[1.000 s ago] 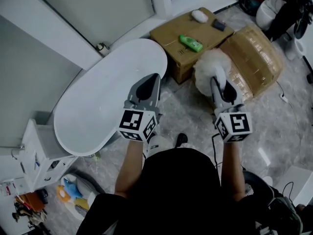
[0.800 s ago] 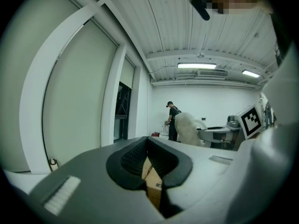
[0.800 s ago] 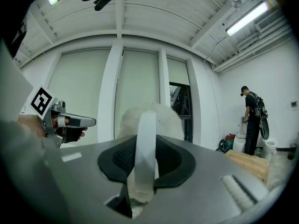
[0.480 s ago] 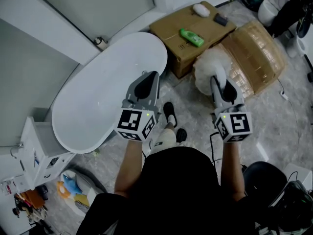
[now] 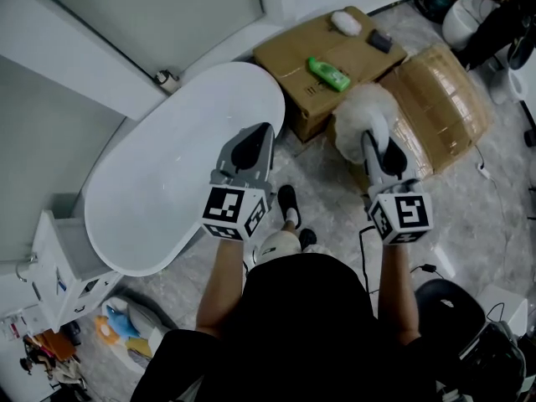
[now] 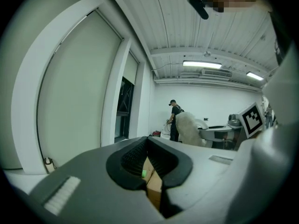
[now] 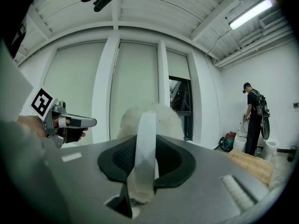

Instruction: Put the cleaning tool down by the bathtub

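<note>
Beside a white oval bathtub (image 5: 159, 191), above a grey marbled floor (image 5: 322, 195), the right tool (image 5: 374, 145) (image 7: 145, 157) is clamped on the translucent handle of a fluffy white duster (image 5: 362, 111) (image 7: 148, 125). The duster is held upright in the air, its puffy head in front of a plastic-wrapped cardboard box (image 5: 444, 99). The left tool (image 5: 249, 145) (image 6: 148, 160) hangs at the tub's near edge, jaws parted with nothing between them. A green bottle (image 5: 327, 74) lies on a brown cardboard box (image 5: 289, 53) at the tub's end.
</note>
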Available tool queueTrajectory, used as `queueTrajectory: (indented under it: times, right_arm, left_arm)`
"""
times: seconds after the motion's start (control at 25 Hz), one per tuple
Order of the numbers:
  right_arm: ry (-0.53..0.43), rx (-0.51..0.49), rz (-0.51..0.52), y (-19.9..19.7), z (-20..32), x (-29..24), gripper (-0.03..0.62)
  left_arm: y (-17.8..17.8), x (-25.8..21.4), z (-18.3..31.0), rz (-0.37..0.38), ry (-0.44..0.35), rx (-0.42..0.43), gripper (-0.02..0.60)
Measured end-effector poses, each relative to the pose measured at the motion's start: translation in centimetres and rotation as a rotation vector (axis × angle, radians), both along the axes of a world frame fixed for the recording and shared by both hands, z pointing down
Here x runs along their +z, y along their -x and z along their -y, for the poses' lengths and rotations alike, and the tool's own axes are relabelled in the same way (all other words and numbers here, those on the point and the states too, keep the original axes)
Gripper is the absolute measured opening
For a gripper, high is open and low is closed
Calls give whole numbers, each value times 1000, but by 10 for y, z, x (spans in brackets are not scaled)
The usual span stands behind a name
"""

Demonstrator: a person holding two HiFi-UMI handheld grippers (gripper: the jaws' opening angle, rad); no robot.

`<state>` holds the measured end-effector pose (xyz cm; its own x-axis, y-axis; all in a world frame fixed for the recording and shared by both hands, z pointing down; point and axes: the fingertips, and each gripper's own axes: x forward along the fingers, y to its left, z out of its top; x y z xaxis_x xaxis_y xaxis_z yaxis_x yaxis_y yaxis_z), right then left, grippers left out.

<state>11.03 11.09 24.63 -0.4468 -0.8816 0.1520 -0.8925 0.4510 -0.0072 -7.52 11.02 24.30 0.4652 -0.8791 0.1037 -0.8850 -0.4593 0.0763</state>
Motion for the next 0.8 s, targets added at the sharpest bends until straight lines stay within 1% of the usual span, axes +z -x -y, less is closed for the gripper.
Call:
queueTrajectory:
  times: [0.24, 0.4, 0.8]
  right_arm:
    - [10, -4, -11, 6, 55, 1, 97]
    - [15, -5, -18, 19, 88, -4, 97]
    - [4, -5, -39, 44, 147, -6, 97]
  left_arm:
    - [7, 0, 54, -11, 2, -4, -2]
    - [19, -2, 86, -14, 8, -7, -2]
    - [37, 2, 151, -31, 8, 16, -2]
